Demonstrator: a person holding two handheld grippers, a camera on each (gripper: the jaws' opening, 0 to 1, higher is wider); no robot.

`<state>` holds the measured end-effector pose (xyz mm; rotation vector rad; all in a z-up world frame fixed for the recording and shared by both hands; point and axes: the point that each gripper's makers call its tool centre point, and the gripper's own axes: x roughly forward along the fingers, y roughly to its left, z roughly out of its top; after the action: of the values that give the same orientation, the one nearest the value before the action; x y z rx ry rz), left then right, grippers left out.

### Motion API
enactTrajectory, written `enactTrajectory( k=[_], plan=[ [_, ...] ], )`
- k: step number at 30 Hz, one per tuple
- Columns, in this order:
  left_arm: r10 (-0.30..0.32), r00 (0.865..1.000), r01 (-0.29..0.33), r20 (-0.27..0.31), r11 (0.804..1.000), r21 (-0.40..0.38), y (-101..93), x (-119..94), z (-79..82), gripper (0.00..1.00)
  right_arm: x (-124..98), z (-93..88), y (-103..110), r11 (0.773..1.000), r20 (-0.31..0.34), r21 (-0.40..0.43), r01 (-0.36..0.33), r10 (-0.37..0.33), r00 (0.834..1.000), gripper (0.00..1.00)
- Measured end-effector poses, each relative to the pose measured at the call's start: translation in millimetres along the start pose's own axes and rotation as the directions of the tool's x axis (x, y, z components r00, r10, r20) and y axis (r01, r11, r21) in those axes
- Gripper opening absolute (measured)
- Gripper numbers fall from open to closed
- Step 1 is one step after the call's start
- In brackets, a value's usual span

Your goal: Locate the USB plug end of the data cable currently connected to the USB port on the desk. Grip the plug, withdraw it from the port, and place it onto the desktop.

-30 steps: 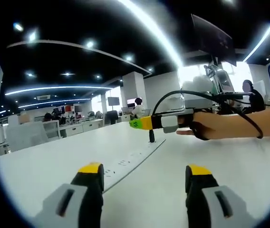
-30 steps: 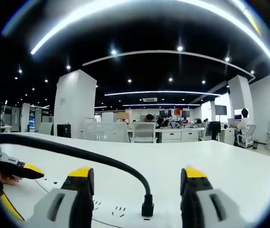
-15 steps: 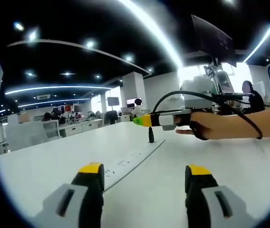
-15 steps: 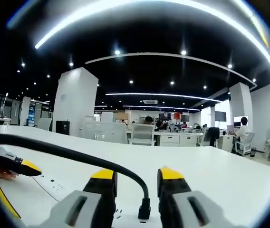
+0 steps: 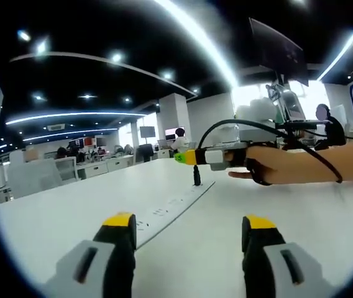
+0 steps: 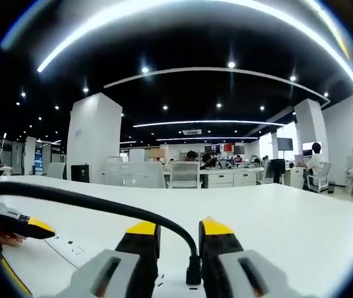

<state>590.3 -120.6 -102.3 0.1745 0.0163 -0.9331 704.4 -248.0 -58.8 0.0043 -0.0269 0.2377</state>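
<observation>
The right gripper point(image 6: 179, 231) now has its yellow-tipped jaws drawn in from the wide spread of a second ago until they pinch the black USB plug point(image 6: 193, 273) at 6 o'clock in the right gripper view, so the grasp looks made and the pull out of the port is next. The plug is still seated upright in the white power strip point(image 5: 175, 205) on the desk point(image 5: 301, 217), its black cable point(image 6: 89, 205) arching off toward 9 o'clock. The left gripper point(image 5: 187, 225) waits with jaws wide apart and empty, unmoved, facing the strip from well back.
</observation>
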Motion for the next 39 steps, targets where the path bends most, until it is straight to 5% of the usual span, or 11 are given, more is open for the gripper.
enactTrajectory(
  k=[26,35,39],
  plan=[
    [0.000,1.000,0.000,0.000,1.000,-0.001,0.6,-0.7,0.0,0.68,6.8,-8.0,-12.5,0.995,-0.018,0.072,0.065,-0.064,0.998,0.16],
    [0.000,1.000,0.000,0.001,1.000,-0.002,1.4,-0.7,0.2,0.68,12.1,-8.5,-17.7,0.996,-0.031,0.042,0.084,-0.082,0.996,0.11],
    [0.000,1.000,0.000,0.003,1.000,-0.005,1.0,-1.0,0.4,0.68,12.2,-8.3,-19.0,0.994,-0.043,-0.052,0.099,-0.101,0.994,0.08]
  ],
)
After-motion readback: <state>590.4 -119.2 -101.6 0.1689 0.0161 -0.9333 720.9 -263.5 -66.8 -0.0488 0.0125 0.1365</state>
